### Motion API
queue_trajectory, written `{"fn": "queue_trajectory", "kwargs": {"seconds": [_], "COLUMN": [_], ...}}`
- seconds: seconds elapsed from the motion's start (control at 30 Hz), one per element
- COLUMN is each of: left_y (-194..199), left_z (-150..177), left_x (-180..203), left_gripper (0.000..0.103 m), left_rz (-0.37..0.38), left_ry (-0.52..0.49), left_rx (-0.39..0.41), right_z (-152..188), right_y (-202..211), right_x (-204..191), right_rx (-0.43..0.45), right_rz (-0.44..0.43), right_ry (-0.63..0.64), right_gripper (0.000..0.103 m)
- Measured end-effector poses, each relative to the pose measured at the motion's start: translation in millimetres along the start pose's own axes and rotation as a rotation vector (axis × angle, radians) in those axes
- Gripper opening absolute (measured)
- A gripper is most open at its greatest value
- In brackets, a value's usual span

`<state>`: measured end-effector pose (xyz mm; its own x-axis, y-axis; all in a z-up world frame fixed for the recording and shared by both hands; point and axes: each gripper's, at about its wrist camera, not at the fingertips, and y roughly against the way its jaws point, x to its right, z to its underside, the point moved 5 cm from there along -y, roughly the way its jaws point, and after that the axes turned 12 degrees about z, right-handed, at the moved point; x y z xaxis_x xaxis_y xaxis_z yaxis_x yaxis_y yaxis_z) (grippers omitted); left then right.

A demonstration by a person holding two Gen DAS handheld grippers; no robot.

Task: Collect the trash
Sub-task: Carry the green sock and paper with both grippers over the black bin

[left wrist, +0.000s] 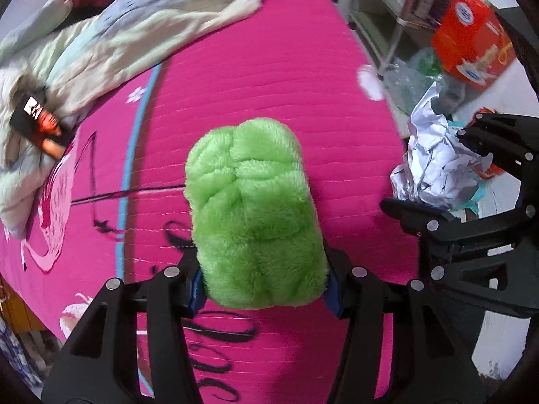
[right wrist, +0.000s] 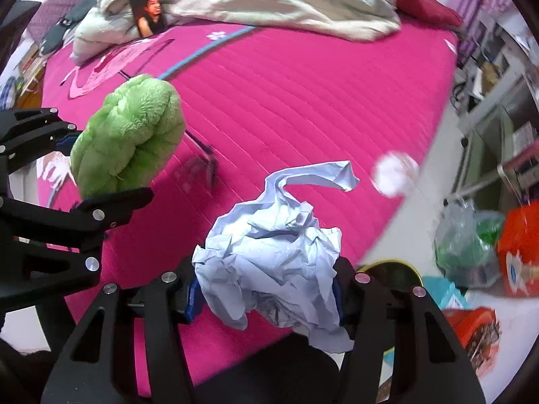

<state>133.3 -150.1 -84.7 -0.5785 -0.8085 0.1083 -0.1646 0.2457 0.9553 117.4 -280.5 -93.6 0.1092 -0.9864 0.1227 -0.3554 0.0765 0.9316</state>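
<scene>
We are gripping a green plush toy (left wrist: 252,212) in the left gripper (left wrist: 266,289) and crumpled paper (right wrist: 273,256) in the right gripper (right wrist: 266,298), carrying both above the pink bed (right wrist: 303,101) for disposal.

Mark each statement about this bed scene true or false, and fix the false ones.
1. The left tool grips a green plush. True.
2. The right tool is empty. False: it is shut on a crumpled paper.
3. The bedspread is blue. False: it is bright pink, with only a thin blue stripe.
4. A pale rumpled blanket lies at the far end of the bed. True.
5. The plush rests on the bedspread. False: it is held up above it, clamped between the left tool's fingers.
6. An orange box stands off the bed, on the floor side. True.
</scene>
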Motion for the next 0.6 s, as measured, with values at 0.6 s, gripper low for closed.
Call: {"fn": "queue_trajectory", "kwargs": {"seconds": [0.6], "left_y": [-41], "left_z": [-36], "left_x": [130], "left_gripper": [0.053], "left_rz": [0.049], "left_ry": [-0.211], "left_rx": [-0.06], "right_z": [92], "right_y": [20], "right_x": [129], "right_rx": [0.006], "right_rz": [0.076], "right_ry": [-0.255], "right_gripper": [0.053]}}
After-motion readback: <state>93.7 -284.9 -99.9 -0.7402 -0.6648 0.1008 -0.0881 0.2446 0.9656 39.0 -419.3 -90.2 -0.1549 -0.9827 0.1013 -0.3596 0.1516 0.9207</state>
